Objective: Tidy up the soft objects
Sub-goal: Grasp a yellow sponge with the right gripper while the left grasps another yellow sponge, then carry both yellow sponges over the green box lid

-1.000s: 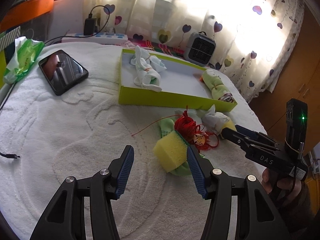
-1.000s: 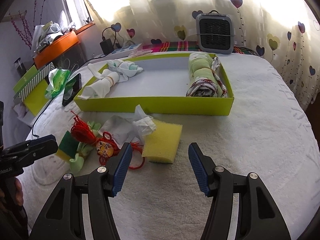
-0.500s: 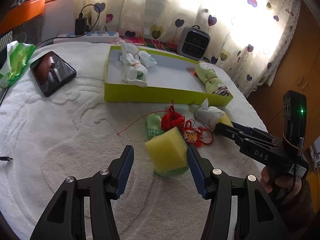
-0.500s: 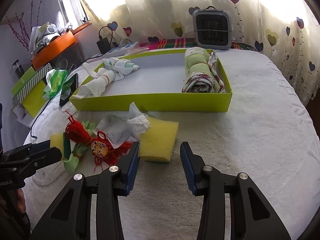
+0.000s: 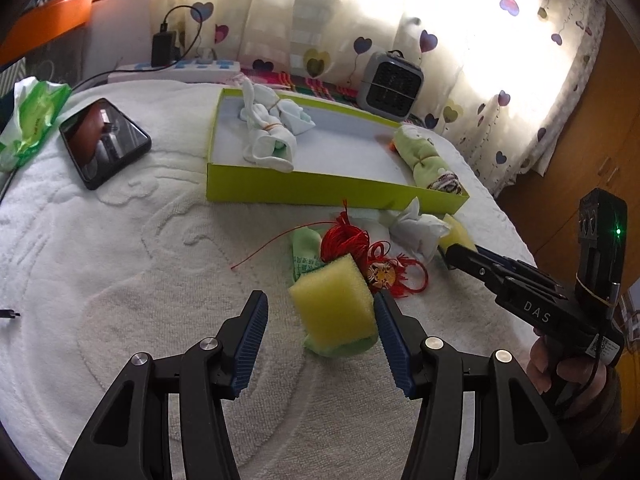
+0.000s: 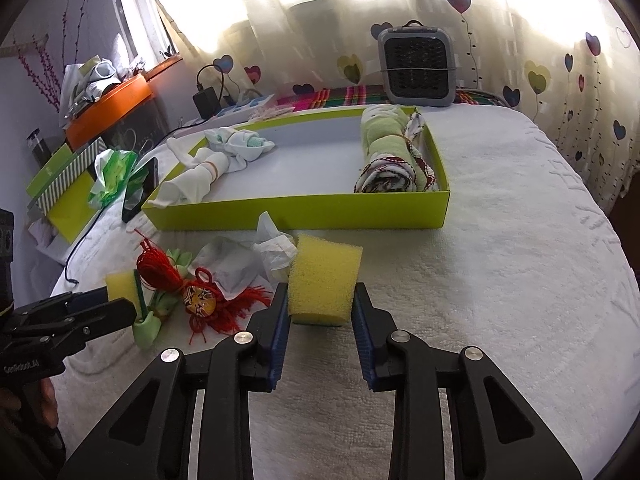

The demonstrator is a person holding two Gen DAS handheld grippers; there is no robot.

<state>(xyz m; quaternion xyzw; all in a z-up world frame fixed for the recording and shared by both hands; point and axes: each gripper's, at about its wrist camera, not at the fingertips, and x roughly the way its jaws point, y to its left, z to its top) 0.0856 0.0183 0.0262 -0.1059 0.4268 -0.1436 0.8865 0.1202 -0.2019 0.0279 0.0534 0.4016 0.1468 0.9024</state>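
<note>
My right gripper (image 6: 322,300) has its jaws closing on a yellow sponge (image 6: 324,276); both blue pads touch its sides. In the left wrist view that sponge (image 5: 456,232) shows only as a corner behind the right gripper (image 5: 456,254). My left gripper (image 5: 319,298) stands open over a second yellow sponge (image 5: 332,304), which lies on a green sock (image 5: 306,254) close to the right-hand pad, with a gap on its left. Beside it lie a red tassel ornament (image 5: 348,240) and a crumpled white cloth (image 5: 416,228). The lime-green tray (image 5: 320,190) holds white socks (image 5: 268,136) and a rolled green towel (image 5: 424,160).
Everything lies on a white towel-covered surface. A black phone (image 5: 104,142) and a green tissue pack (image 5: 36,116) lie at the left. A small grey fan (image 6: 416,68) stands behind the tray, with a power strip (image 5: 184,66) and its charger at the back. A person's hand (image 5: 568,368) holds the right gripper.
The right jaws have narrowed from wide apart until the pads meet the yellow sponge, which now stands between them. The left gripper has hardly moved and stays open.
</note>
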